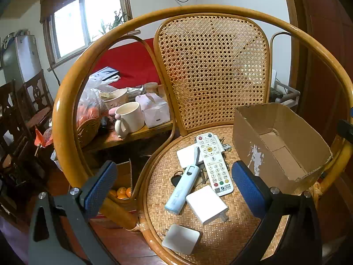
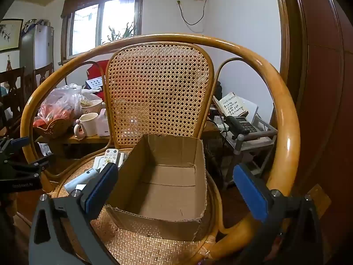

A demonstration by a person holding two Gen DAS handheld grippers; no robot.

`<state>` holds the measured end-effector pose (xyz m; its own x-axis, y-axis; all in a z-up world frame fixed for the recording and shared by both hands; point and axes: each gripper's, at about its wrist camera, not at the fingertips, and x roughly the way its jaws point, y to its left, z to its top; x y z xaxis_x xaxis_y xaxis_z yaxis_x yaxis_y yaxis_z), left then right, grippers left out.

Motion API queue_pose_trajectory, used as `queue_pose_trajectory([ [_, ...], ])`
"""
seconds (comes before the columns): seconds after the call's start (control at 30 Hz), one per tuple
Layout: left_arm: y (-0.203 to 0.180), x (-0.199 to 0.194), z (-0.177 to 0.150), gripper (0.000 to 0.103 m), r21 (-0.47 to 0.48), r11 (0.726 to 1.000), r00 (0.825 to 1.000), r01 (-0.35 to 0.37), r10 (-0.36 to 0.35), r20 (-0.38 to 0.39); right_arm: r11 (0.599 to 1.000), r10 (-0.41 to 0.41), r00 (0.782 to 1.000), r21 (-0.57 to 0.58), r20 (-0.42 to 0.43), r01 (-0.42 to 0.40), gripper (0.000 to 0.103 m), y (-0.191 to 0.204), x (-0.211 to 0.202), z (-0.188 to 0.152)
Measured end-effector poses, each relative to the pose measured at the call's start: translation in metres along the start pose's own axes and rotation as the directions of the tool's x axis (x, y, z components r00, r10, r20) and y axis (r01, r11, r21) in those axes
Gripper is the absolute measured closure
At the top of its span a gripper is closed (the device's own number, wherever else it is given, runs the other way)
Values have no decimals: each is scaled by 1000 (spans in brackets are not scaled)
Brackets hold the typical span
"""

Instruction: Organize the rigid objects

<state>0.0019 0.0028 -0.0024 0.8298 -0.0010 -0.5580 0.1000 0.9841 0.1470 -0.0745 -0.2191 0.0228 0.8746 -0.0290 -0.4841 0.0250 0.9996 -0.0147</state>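
On the woven seat of a rattan chair [image 1: 220, 238] lie a white remote control [image 1: 215, 163], a light blue lighter-shaped tool [image 1: 183, 190], a white charger block [image 1: 206, 204], a flat white box [image 1: 188, 155], a white square dish [image 1: 181, 238] near the front edge, and keys [image 1: 176, 178] partly hidden under them. An empty cardboard box [image 1: 280, 145] [image 2: 163, 181] stands on the seat's right. My left gripper [image 1: 174, 190] hovers open above the pile. My right gripper [image 2: 176, 190] is open in front of the box, holding nothing.
The chair's curved armrest hoop [image 1: 66, 114] [image 2: 284, 119] rings the seat. Behind on the left a table [image 1: 123, 135] carries a white mug [image 1: 130, 116], bags and a basket. A side shelf with a telephone [image 2: 241, 124] is at the right; a dark wooden door [image 2: 320, 88] is beside it.
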Motion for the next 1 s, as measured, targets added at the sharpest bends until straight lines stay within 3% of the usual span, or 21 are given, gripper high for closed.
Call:
queue_pose_trajectory([
  [1.0,-1,2,-1,0,13,1000,1000,-4,5,-8,1000,-12,1000,-12,-7,12,0,0,3,-2],
])
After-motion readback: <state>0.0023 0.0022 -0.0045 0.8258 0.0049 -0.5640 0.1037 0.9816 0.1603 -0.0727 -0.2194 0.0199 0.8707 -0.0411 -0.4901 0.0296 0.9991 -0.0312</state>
